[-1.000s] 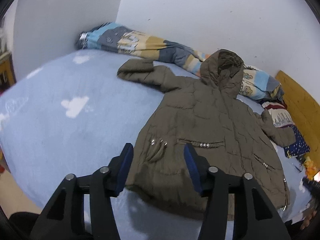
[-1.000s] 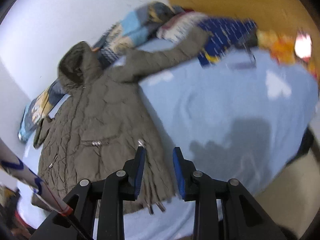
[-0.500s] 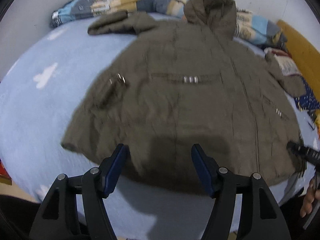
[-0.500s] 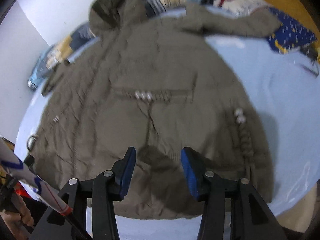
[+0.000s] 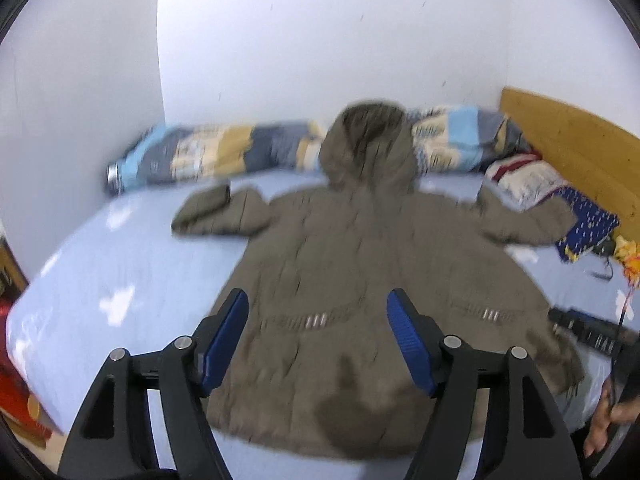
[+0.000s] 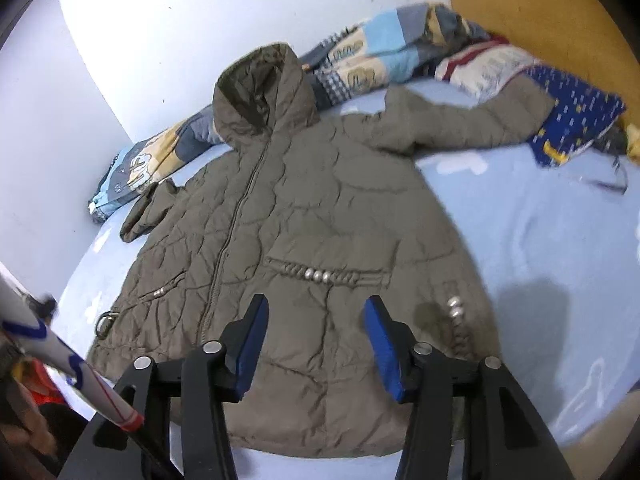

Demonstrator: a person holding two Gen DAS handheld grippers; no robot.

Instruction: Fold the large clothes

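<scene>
An olive-brown hooded padded jacket point(image 5: 360, 280) lies flat, front up, on a light blue bed point(image 5: 120, 264), hood toward the wall and both sleeves spread out. It also shows in the right wrist view point(image 6: 304, 232), zipped up. My left gripper point(image 5: 318, 330) is open and empty, hovering over the jacket's lower hem. My right gripper point(image 6: 316, 332) is open and empty above the hem, right of the zipper. The left wrist view is blurred.
A rolled patterned quilt point(image 5: 216, 156) lies along the wall behind the hood. Pillows and a blue patterned cloth point(image 6: 576, 120) sit by the wooden headboard point(image 6: 552, 20). The bed sheet point(image 6: 540, 240) stretches right of the jacket. The right gripper shows at the left view's right edge point(image 5: 588, 332).
Both grippers pulled back and tilted up, so the whole jacket and the wall show again. Both jaws have opened wider. The jacket has not moved.
</scene>
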